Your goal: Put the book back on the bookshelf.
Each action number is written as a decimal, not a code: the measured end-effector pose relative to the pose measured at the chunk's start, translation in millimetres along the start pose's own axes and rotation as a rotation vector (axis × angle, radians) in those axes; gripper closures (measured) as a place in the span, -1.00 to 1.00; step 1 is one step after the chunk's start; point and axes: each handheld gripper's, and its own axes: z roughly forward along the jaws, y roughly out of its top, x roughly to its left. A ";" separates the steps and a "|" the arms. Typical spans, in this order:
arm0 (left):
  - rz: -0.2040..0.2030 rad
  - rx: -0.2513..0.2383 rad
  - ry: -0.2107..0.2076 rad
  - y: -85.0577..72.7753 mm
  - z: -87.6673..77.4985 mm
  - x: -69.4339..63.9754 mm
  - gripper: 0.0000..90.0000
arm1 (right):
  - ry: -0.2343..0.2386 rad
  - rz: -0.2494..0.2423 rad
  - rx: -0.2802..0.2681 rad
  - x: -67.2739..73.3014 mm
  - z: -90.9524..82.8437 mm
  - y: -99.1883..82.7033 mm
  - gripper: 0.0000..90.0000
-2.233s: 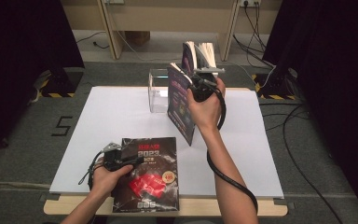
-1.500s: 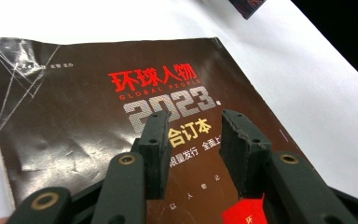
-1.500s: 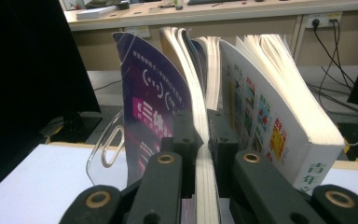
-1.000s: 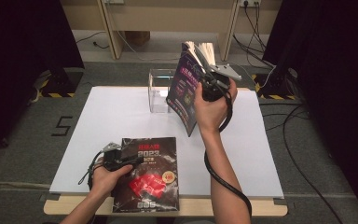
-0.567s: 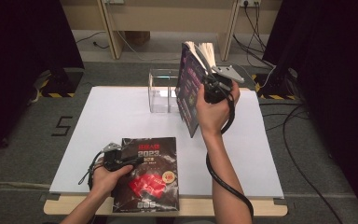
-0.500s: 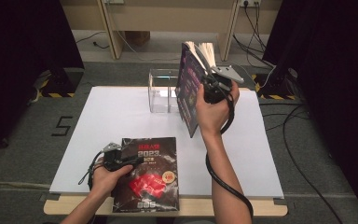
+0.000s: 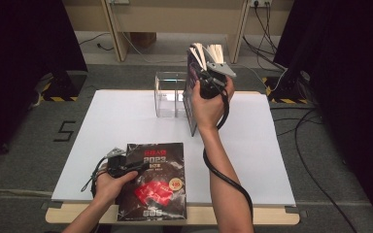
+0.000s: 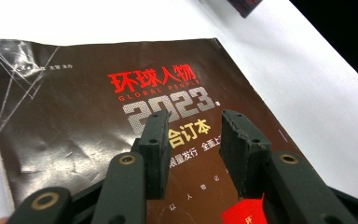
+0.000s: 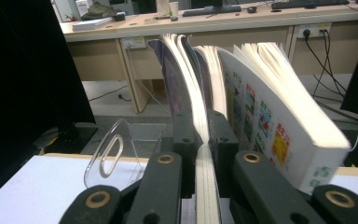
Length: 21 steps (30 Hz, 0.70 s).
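A black magazine (image 7: 153,182) with a red title lies flat at the table's near edge. My left gripper (image 7: 122,162) rests at its upper left corner. In the left gripper view, that gripper (image 8: 193,135) stands open over the cover (image 8: 74,116) with nothing between the jaws. A second, thick magazine (image 7: 191,109) stands upright above the table's far middle, pages fanned out on top. My right gripper (image 7: 208,80) is shut on it. In the right gripper view, the right gripper (image 9: 200,135) clamps a sheaf of its pages (image 9: 261,107). A clear acrylic stand (image 7: 167,94) sits just left of it.
The white tabletop (image 7: 126,116) lies bare between the two magazines and to the right. The stand's clear divider (image 9: 109,156) rises close to the left of my right jaws. Dark curtains flank the table; cables (image 7: 315,160) lie on the floor at right.
My right gripper has carried the upright magazine a little to the left, closer to the acrylic stand, and it now stands straighter. The left gripper and the flat magazine have not moved.
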 end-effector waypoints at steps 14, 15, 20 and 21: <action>0.006 0.003 -0.001 -0.4 1.0 -0.2 0.37 | 0.020 -0.041 0.059 1.0 18.8 -13.3 0.84; 0.006 0.004 0.000 -0.6 1.0 -0.6 0.37 | 0.025 -0.042 0.062 0.9 18.1 -13.0 0.82; 0.008 0.005 -0.005 -1.0 1.5 -2.2 0.37 | 0.062 -0.023 0.105 -3.0 13.6 -11.0 0.74; 0.008 0.004 -0.006 -1.0 1.4 -2.4 0.37 | 0.066 -0.020 0.114 -4.7 12.8 -10.5 0.73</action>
